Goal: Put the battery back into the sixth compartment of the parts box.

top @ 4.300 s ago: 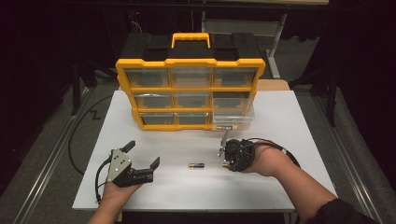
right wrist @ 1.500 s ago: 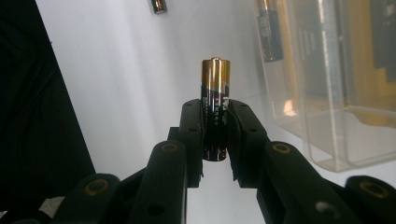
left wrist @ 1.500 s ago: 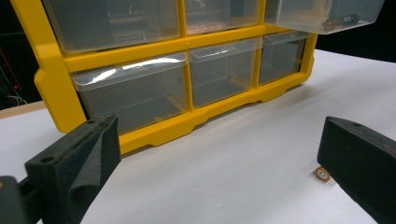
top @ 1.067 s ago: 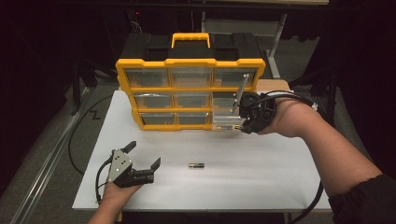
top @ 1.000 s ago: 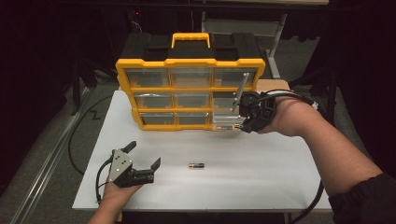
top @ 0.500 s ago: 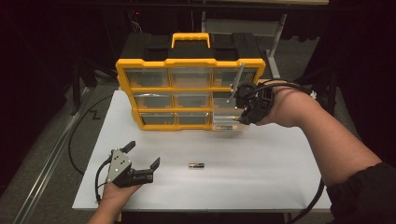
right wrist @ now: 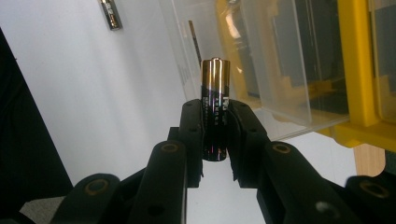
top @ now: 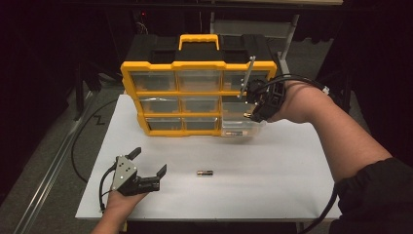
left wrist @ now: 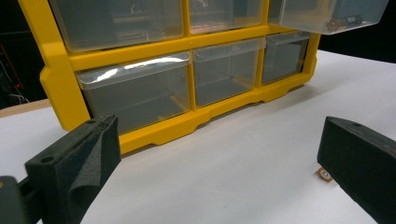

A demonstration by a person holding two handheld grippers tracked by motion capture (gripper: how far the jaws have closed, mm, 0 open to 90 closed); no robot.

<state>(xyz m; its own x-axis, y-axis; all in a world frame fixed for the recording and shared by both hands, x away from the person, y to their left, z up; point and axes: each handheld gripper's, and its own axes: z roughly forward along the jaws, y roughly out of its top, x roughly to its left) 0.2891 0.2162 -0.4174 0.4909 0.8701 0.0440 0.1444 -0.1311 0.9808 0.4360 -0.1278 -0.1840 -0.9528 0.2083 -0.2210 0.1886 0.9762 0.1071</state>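
Note:
My right gripper (right wrist: 215, 112) is shut on a black and gold battery (right wrist: 215, 88) that stands upright between its pads. In the high view the right gripper (top: 251, 111) hovers over the pulled-out clear drawer (top: 241, 127) at the lower right of the yellow organizer (top: 199, 117). That drawer (left wrist: 327, 14) holds another battery (left wrist: 343, 22). A third battery (top: 204, 172) lies on the white table between the two hands. My left gripper (top: 147, 166) rests on the table at front left, open and with nothing in it (left wrist: 219, 154).
The organizer's other clear drawers (left wrist: 135, 91) are pushed in. A black case with a yellow handle (top: 198, 41) sits behind it. The white table (top: 272, 185) ends near my left hand, with a dark floor and a cable (top: 80, 141) beyond.
My right hand has risen a little and shifted toward the organizer, still gripping the battery over the open drawer. The left gripper and the loose battery have stayed put.

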